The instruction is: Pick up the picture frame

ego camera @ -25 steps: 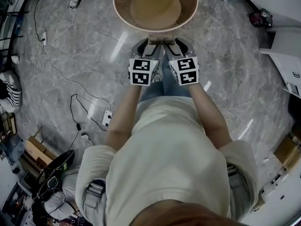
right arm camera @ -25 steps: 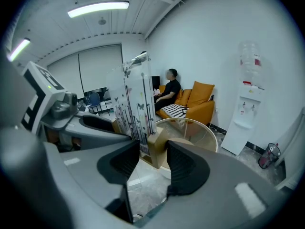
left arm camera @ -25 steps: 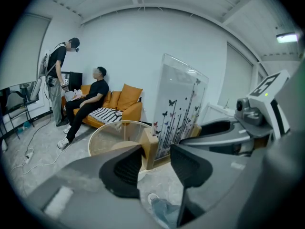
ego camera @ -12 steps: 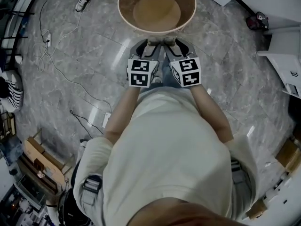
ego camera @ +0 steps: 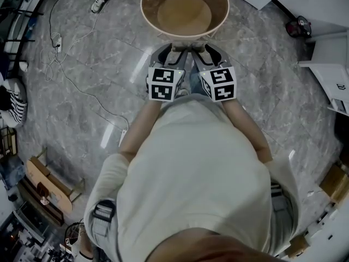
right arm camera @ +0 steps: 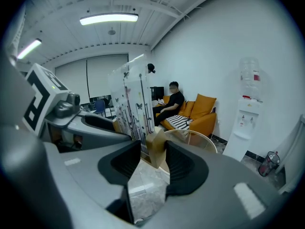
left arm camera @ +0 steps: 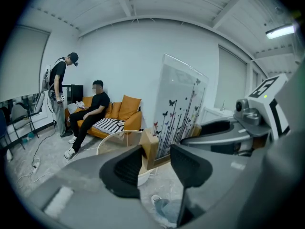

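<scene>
Clear butterfly-printed picture frame [left arm camera: 178, 109] fills the gap between my left tool [left arm camera: 156, 162] and right tool [right arm camera: 152, 162], so nothing passes there. Round pale-rimmed surface [ego camera: 184, 36] blocks just ahead and below. Grey marble floor [ego camera: 82, 113] is open on both sides, with loose white cables [ego camera: 56, 59] on the left and white furniture [ego camera: 327, 72] on the right.

1. The picture frame [left arm camera: 180, 104] is a clear panel printed with dark stems and butterflies, set in a pale wooden base [left arm camera: 150, 149]. It stands upright with a slight lean.
2. It is held aloft by that base, which is clamped at one end in the jaws of the left gripper [left arm camera: 156, 160] and at the other in the jaws of the right gripper [right arm camera: 153, 159].
3. From the head view, it shows only as a thin pale edge between the two grippers.
</scene>
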